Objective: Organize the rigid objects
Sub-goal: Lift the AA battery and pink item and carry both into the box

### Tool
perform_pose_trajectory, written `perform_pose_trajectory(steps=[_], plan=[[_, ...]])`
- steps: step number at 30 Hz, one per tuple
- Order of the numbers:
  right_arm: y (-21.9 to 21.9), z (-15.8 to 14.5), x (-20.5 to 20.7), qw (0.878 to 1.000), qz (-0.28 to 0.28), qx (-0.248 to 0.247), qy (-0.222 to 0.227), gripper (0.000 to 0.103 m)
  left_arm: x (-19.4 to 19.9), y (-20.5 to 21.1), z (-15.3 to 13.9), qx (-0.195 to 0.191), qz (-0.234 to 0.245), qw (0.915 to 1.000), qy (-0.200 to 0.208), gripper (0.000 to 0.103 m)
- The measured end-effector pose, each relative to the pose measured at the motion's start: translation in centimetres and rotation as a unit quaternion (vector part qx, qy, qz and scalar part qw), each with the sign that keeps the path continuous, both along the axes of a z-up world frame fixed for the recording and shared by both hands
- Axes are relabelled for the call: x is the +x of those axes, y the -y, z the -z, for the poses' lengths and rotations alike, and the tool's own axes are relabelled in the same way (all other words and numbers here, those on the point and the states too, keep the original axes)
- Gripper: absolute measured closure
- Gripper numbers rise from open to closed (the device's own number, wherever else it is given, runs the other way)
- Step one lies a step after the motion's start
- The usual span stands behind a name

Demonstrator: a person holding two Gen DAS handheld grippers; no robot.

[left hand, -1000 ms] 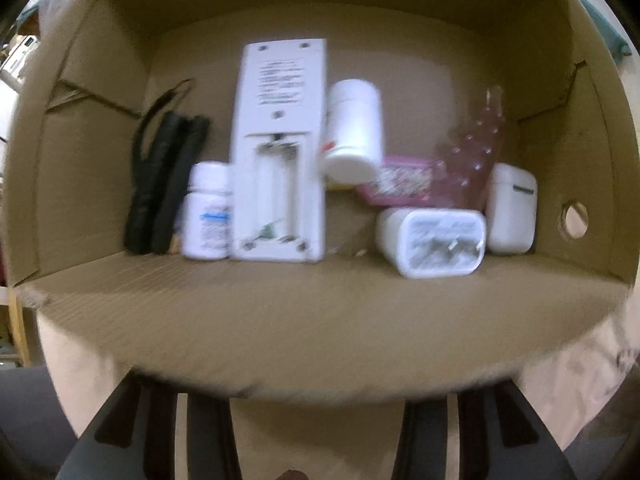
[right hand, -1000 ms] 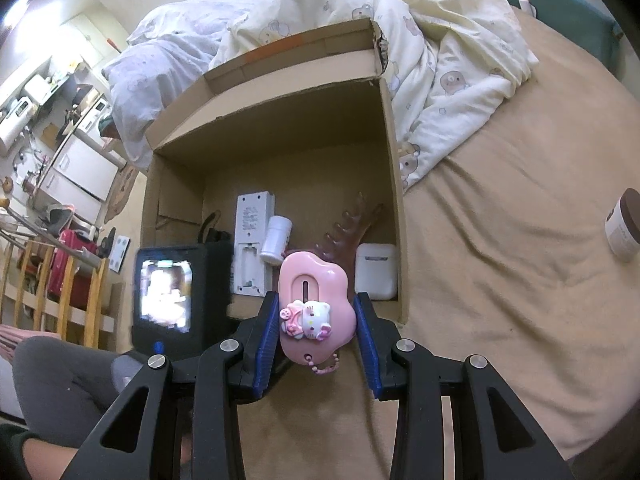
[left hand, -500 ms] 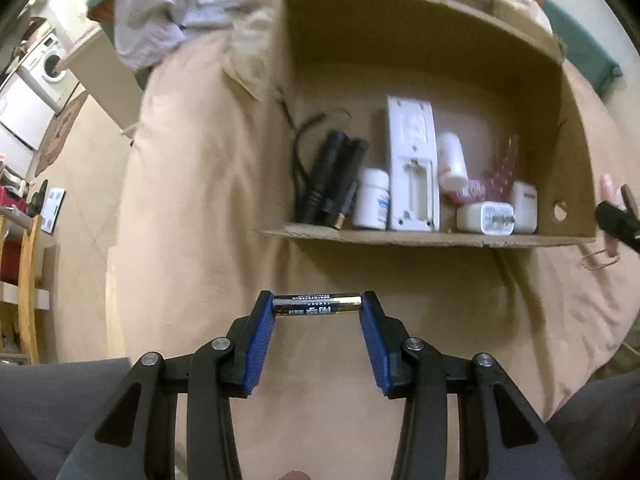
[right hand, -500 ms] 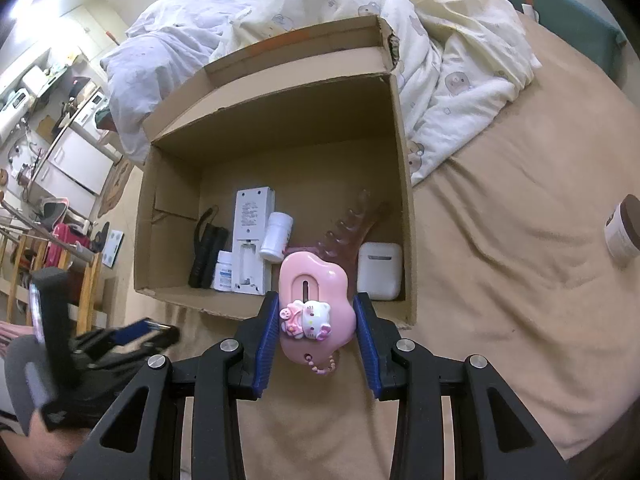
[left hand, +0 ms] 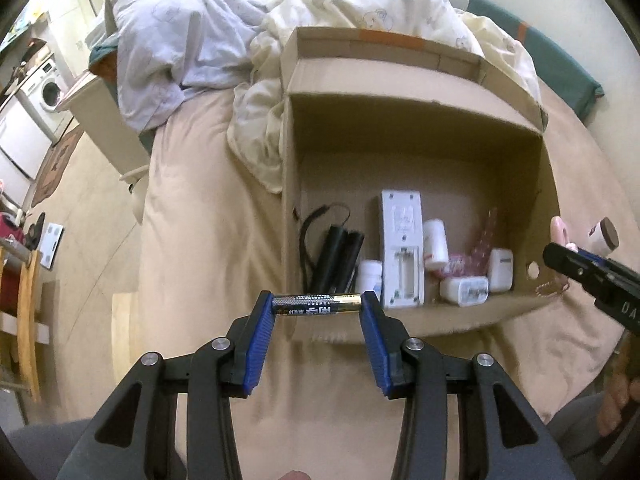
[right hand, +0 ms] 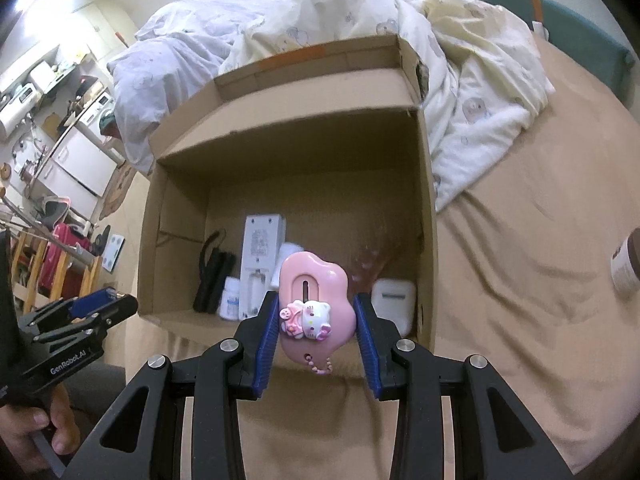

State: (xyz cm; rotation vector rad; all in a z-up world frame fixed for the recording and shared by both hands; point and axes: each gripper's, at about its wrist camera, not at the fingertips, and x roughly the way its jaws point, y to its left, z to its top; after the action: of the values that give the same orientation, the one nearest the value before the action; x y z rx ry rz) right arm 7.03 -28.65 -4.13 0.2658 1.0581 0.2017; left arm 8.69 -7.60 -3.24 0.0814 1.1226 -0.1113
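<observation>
Left wrist: left tool (left hand: 317, 307) clamps battery (left hand: 317, 305) endwise, just before box (left hand: 416, 322), likely for boxing | Right wrist: right tool (right hand: 316, 318) grips pink charm (right hand: 314, 304) before box (right hand: 288, 136), ready to drop in

A rumpled quilt (right hand: 460, 80) lies on the bed (right hand: 540, 240) beyond the tongs; a washing machine (left hand: 48, 88) stands far off to their left.

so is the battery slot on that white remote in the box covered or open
Open. The white remote lies back-up in the cardboard box, its cover is off, and the bare battery bay shows at its near end with no battery visible inside.
</observation>
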Motion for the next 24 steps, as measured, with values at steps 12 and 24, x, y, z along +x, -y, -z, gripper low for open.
perform_pose_trajectory(steps=[12,24], plan=[[-1.2,1.2,4.4,1.0,-0.015,-0.022,0.003,0.064,4.2,3.5,0.1,0.016,0.041,0.999,0.01,0.063],[-1.7,2.1,5.8,1.0,-0.017,-0.003,-0.008,0.064,5.4,6.1,3.3,0.028,0.082,0.9962,0.005,0.063]])
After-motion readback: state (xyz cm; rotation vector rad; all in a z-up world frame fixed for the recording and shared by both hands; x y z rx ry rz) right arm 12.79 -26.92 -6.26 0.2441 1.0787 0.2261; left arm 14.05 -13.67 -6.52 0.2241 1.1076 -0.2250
